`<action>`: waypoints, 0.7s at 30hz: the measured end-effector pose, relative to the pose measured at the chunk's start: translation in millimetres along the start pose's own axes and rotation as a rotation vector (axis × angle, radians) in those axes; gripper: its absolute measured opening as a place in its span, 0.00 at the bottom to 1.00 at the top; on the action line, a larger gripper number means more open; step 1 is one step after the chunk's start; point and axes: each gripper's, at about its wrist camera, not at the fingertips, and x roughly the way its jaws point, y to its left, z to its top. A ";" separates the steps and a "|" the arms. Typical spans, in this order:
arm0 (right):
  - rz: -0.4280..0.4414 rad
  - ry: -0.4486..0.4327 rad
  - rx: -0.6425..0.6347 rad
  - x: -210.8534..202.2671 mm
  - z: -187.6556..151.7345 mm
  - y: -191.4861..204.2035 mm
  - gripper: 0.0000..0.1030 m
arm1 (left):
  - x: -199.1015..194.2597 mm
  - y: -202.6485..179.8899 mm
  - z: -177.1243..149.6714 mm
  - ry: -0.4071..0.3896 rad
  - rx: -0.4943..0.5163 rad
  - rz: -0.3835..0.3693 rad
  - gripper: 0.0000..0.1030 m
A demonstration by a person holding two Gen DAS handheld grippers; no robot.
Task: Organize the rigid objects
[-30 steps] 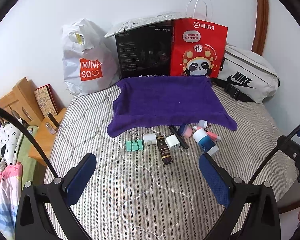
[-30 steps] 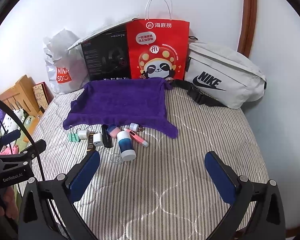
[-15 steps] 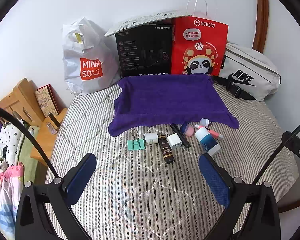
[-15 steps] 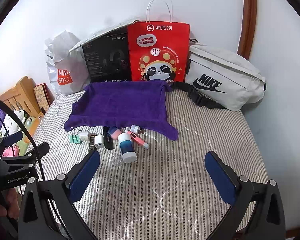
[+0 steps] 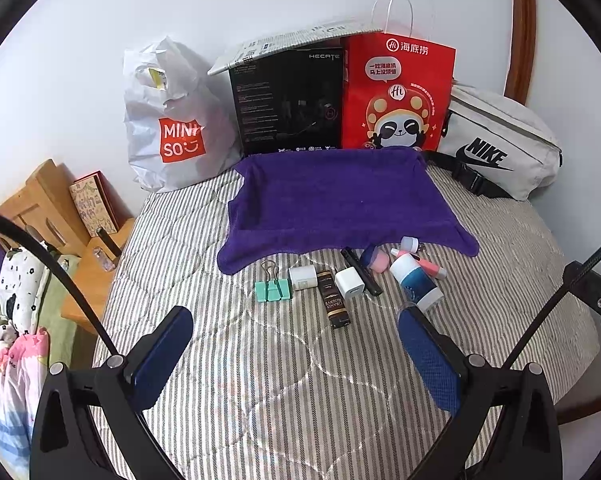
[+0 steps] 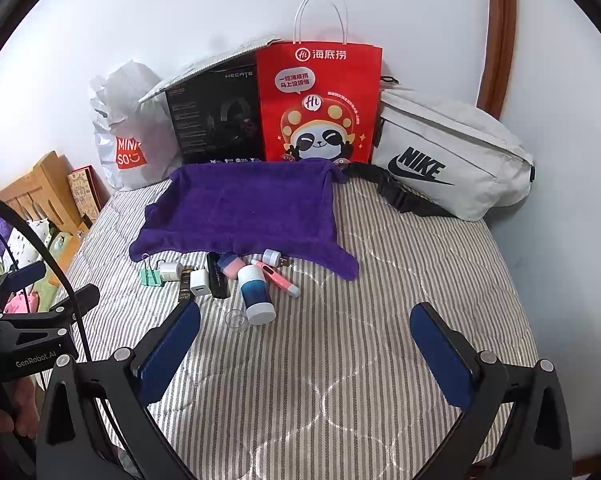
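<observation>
At the bottom of each wrist view our two claws stood wide open and held nothing: the left gripper (image 5: 288, 344) and the right gripper (image 6: 304, 340) both hung over bare striped quilt (image 5: 280, 400), well short of the clutter. We judged that nothing had yet been picked up, and that both were held back so we could choose a first piece.

Just beyond the fingers, across the middle of the frames, the small rigid things lay in a loose row on the quilt: a mint binder clip (image 5: 273, 289), a small white cylinder (image 5: 303, 277), a dark brown tube (image 5: 333, 298), a white charger cube (image 5: 349, 283), a black pen-like stick (image 5: 360, 270), a blue-and-white bottle (image 6: 255, 294) on its side, a pink marker (image 6: 275, 279) and a clear round cap (image 6: 236, 319).

Behind the row a purple towel (image 5: 332, 200) lay flat and bare; it looked to us like the sorting spot.

Along the top, against the wall, stood a white Miniso bag (image 5: 172, 120), a black Hecate box (image 5: 288, 104), a red panda bag (image 5: 396, 100) and a grey Nike pouch (image 5: 496, 144).
</observation>
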 end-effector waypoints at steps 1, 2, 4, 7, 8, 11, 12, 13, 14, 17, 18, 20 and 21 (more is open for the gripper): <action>-0.002 0.000 -0.001 0.4 0.0 0.1 1.00 | 0.1 0.6 -0.1 -0.001 -0.002 0.000 1.00; -0.004 0.001 -0.001 0.8 -0.1 -0.1 1.00 | 0.3 1.0 0.0 0.000 -0.003 -0.001 1.00; -0.002 0.004 0.003 1.6 -0.1 -0.4 1.00 | 0.0 1.0 -0.6 -0.001 -0.001 0.004 1.00; -0.003 0.006 0.002 2.3 -0.4 -0.4 1.00 | -0.5 1.3 -1.7 0.000 -0.002 0.005 1.00; -0.004 0.007 0.000 2.4 -0.5 -0.1 1.00 | -0.7 1.5 -1.9 0.000 -0.002 0.005 1.00; -0.001 0.003 0.001 2.0 -0.9 0.3 1.00 | -1.3 1.8 -2.1 -0.004 -0.003 0.010 1.00; -0.001 0.002 0.000 1.9 -1.1 0.4 1.00 | -1.9 2.2 -2.5 -0.006 -0.005 0.011 1.00; 0.000 0.002 0.001 1.9 -1.1 0.3 1.00 | -2.0 2.0 -1.6 -0.006 -0.006 0.009 1.00; 0.002 0.002 0.000 2.5 -1.1 0.6 1.00 | -2.1 2.0 -1.2 -0.005 -0.006 0.008 1.00; 0.001 0.006 0.002 3.2 -1.1 0.0 1.00 | -2.6 2.2 -1.1 -0.006 -0.003 0.009 1.00; 0.001 0.007 0.002 3.8 -1.1 -0.1 1.00 | -2.6 2.2 -1.1 -0.005 -0.003 0.010 1.00; 0.000 0.009 0.002 3.9 -0.5 0.1 1.00 | -2.5 2.0 0.2 -0.002 -0.001 0.007 1.00; 0.001 0.009 0.003 4.0 -0.4 0.0 1.00 | -2.6 1.9 0.5 -0.002 0.000 0.007 1.00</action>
